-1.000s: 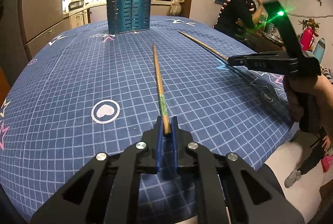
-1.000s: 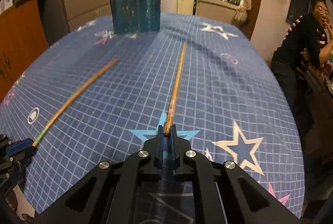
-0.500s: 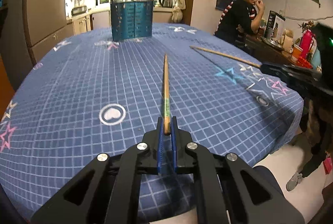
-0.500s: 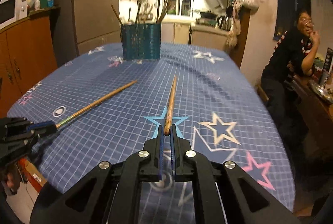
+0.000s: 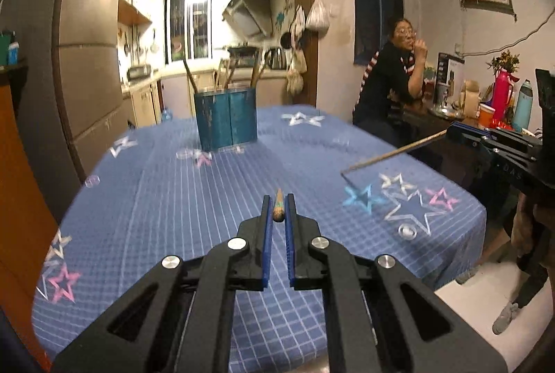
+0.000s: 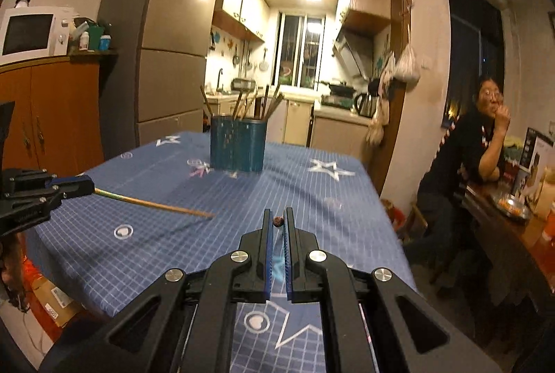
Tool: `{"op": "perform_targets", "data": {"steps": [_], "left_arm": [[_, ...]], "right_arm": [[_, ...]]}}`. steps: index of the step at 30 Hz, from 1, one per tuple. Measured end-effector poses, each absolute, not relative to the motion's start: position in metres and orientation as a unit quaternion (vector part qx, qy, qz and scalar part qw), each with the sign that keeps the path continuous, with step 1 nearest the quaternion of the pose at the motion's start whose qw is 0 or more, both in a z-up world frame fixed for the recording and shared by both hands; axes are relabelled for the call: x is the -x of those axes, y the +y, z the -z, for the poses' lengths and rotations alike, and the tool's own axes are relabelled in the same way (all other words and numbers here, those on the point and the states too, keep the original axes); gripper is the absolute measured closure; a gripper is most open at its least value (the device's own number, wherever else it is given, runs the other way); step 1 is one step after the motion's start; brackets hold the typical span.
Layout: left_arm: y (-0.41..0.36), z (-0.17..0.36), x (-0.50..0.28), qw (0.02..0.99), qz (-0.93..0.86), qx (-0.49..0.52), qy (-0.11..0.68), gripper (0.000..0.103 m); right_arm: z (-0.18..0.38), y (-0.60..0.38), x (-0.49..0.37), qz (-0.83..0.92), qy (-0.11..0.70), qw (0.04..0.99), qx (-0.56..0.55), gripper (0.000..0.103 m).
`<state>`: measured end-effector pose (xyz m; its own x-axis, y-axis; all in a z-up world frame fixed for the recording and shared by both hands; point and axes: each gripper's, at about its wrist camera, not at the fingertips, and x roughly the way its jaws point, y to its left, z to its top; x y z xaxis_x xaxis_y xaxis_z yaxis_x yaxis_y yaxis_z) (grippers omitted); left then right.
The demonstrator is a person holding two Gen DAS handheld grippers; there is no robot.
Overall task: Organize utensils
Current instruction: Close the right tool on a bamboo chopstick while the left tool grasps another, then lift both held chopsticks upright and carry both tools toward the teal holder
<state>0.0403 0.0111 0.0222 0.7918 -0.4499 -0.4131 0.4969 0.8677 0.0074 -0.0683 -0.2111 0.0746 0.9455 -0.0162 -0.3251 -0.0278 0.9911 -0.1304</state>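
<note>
My left gripper [image 5: 277, 204] is shut on a wooden chopstick [image 5: 278, 207] that points away from the camera, lifted above the blue tablecloth [image 5: 156, 199]. From the right wrist view the same chopstick [image 6: 152, 204] sticks out of the left gripper [image 6: 88, 187]. My right gripper [image 6: 277, 220] is shut on a second chopstick [image 6: 278, 221], seen end-on. In the left wrist view that chopstick [image 5: 392, 152] juts from the right gripper [image 5: 451, 132]. A blue utensil holder [image 5: 225, 118] with several sticks stands at the far middle of the table; it also shows in the right wrist view [image 6: 237, 144].
A seated person [image 5: 392, 85] is at the right beside a cluttered side table [image 5: 485, 109]. A fridge [image 6: 166, 60] and an orange cabinet [image 6: 52, 109] with a microwave [image 6: 31, 31] stand left. The kitchen counter [image 6: 333, 116] lies beyond the table.
Both grippers have lifted their chopsticks off the cloth and tilted up, so each stick now points away from its camera. The views rose to show the room.
</note>
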Motion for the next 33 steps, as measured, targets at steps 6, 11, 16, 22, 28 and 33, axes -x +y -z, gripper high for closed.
{"op": "perform_targets", "data": {"steps": [6,11,16,22,28,33], "left_arm": [[0.006,-0.053,-0.042,0.952,0.247,-0.063,0.167,0.098],[0.002,-0.079,-0.055,0.955,0.250,-0.059,0.149,0.098],[-0.003,-0.095,-0.071,0.956,0.252,-0.054,0.139,0.098],[-0.007,-0.113,-0.090,0.958,0.251,-0.050,0.131,0.098],[-0.006,-0.119,-0.106,0.958,0.251,-0.045,0.134,0.098],[-0.011,-0.123,-0.120,0.956,0.253,-0.044,0.138,0.098]], "right_arm": [[-0.097,-0.215,0.062,-0.013,0.146,0.986,0.074,0.096],[-0.109,-0.221,0.047,-0.031,0.145,0.987,0.059,0.096],[-0.122,-0.236,0.029,-0.047,0.147,0.988,0.031,0.097],[-0.133,-0.247,0.007,-0.055,0.150,0.987,0.018,0.097],[-0.142,-0.247,-0.011,-0.060,0.148,0.987,0.021,0.102],[-0.152,-0.244,-0.027,-0.068,0.145,0.987,0.026,0.102]]}}
